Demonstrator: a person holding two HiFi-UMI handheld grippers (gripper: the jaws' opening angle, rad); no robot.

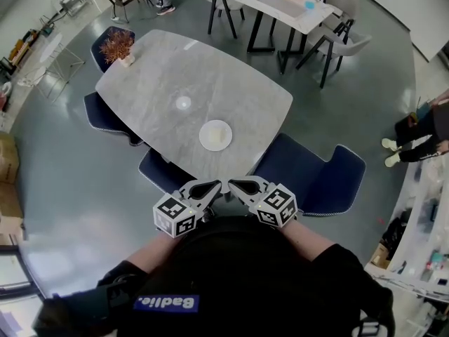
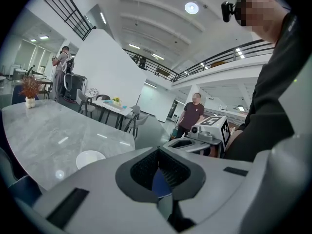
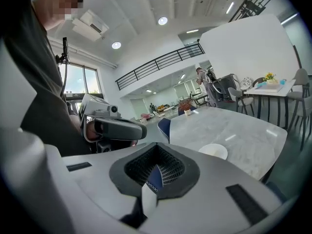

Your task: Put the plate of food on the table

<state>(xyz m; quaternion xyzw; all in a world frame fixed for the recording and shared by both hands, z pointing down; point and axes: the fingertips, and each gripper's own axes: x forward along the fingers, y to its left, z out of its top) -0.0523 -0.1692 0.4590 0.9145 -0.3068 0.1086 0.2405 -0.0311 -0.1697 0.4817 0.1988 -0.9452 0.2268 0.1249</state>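
The black long-sleeved top (image 1: 245,272) bears a blue rectangular patch (image 1: 166,302) with white lettering. Above the patch, the left gripper (image 1: 215,186) and the right gripper (image 1: 234,185) are pale grey plastic, each with a black-and-white marker cube (image 1: 175,216).

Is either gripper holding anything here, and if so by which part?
Nothing is held. The left gripper and the right gripper both have their jaws together with nothing between them. The plate lies on the table, apart from both.

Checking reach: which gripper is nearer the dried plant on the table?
Left. The left gripper is by the table's near edge on the plant's side; the right gripper sits beside it, farther away.
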